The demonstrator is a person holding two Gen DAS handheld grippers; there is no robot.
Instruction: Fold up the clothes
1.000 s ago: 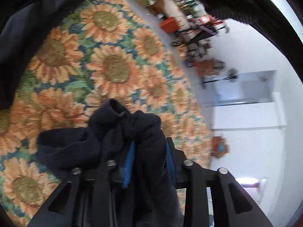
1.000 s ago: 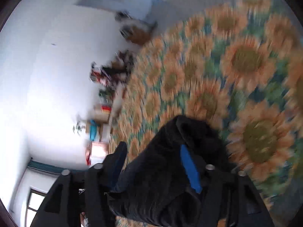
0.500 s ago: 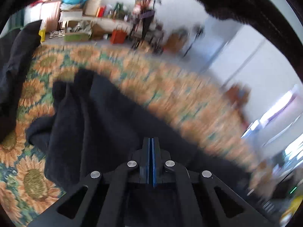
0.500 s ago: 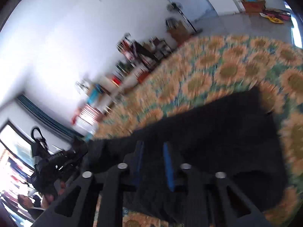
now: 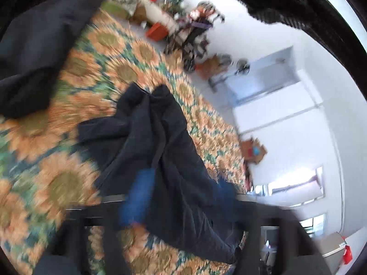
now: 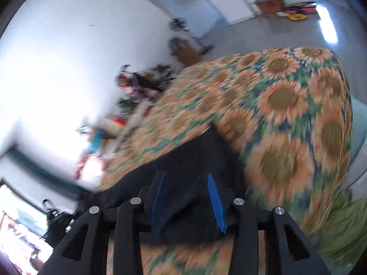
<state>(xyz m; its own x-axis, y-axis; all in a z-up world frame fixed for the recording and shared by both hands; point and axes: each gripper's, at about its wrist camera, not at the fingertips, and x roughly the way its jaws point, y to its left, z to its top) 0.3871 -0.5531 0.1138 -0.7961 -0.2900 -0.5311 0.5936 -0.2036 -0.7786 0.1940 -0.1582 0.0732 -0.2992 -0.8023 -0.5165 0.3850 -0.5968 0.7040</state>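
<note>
A dark navy garment (image 5: 160, 142) lies rumpled on the sunflower-print bedspread (image 5: 110, 55). My left gripper (image 5: 179, 197) is open, its blue pads wide apart, with the cloth lying loose between and over them. The view is blurred by motion. In the right wrist view the same dark garment (image 6: 190, 160) lies flat under my right gripper (image 6: 187, 197), which is open, its blue pads apart just above the cloth. The bedspread (image 6: 286, 105) stretches beyond.
A second dark garment (image 5: 34, 45) lies on the bed at the left. Cluttered shelves and boxes (image 5: 183, 34) line the far wall. A green cloth (image 6: 339, 240) hangs at the bed's edge on the right. A cardboard box (image 6: 268, 0) stands on the floor.
Both grippers have opened and let go of the garment, which now lies on the bed. Both views have swung and are blurred by motion.
</note>
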